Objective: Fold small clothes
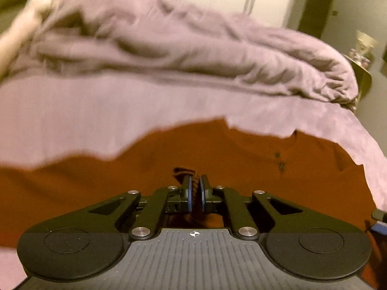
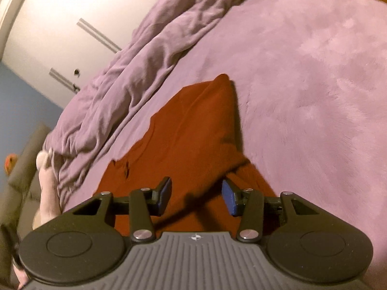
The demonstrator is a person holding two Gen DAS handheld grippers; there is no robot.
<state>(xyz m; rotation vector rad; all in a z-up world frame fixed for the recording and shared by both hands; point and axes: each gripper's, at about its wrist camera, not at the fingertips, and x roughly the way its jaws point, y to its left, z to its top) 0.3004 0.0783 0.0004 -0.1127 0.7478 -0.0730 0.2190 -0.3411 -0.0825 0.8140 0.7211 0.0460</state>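
Note:
A small rust-orange shirt [image 1: 217, 149] with a buttoned placket [image 1: 279, 160] lies on a lilac bed. My left gripper [image 1: 196, 181] is shut on a bunched fold of the shirt, low over the cloth. In the right wrist view the same shirt [image 2: 188, 133] lies with one part folded to a point at the far end. My right gripper [image 2: 197, 191] is open just above the shirt, its blue pads [image 2: 165, 194] on either side of a ridge of cloth without closing on it.
A rumpled lilac duvet [image 1: 183, 55] is heaped along the far side of the bed [image 2: 302, 72]. White wardrobe doors [image 2: 60, 19] stand beyond it. A lamp and small items [image 1: 362, 48] sit on a side table at the right. A grey sofa [image 2: 21, 164] is at the left.

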